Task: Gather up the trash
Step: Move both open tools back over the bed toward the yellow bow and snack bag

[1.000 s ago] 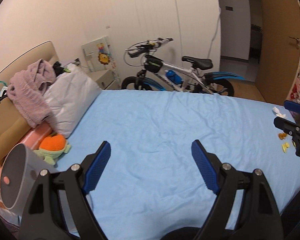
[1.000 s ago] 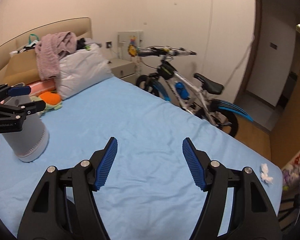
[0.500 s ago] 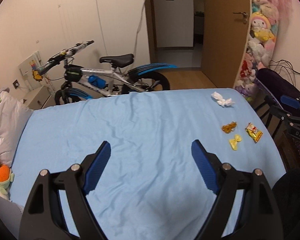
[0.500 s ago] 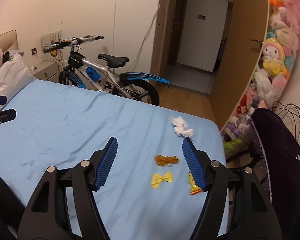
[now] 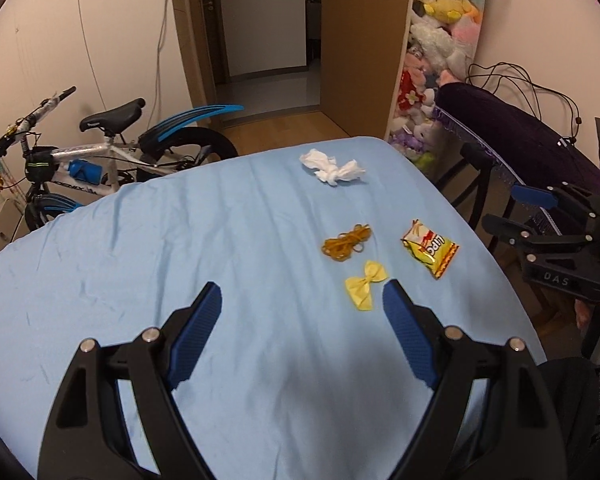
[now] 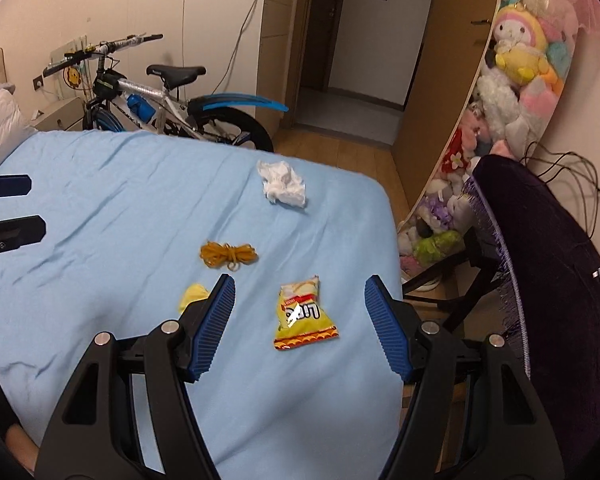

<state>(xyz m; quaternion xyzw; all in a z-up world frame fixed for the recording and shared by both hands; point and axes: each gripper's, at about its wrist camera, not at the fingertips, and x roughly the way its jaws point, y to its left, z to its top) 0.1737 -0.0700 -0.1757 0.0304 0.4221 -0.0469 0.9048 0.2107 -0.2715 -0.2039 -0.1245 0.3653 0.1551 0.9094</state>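
The bed [image 5: 148, 248], under a smooth blue sheet, carries everything the task concerns, and the litter sits gathered toward its far corner near the open door, which makes that corner the natural place to work. Both tongs hang above the sheet, angled down at it, and neither touches anything. The left tongs [image 5: 302, 336] are spread wide and empty, pointing at bare sheet with the yellow bow [image 5: 365, 285] just beyond the right pad. The right tongs [image 6: 300, 330] are also spread and empty, but the yellow snack packet [image 6: 302, 312] lies flat on the sheet framed between the pads, so I judge it the first pick. Farther off lie the crumpled white tissue [image 6: 282, 183] and the tangle of rubber bands [image 6: 228, 255], each apart from the others, so each can be pinched singly without dragging a neighbour.
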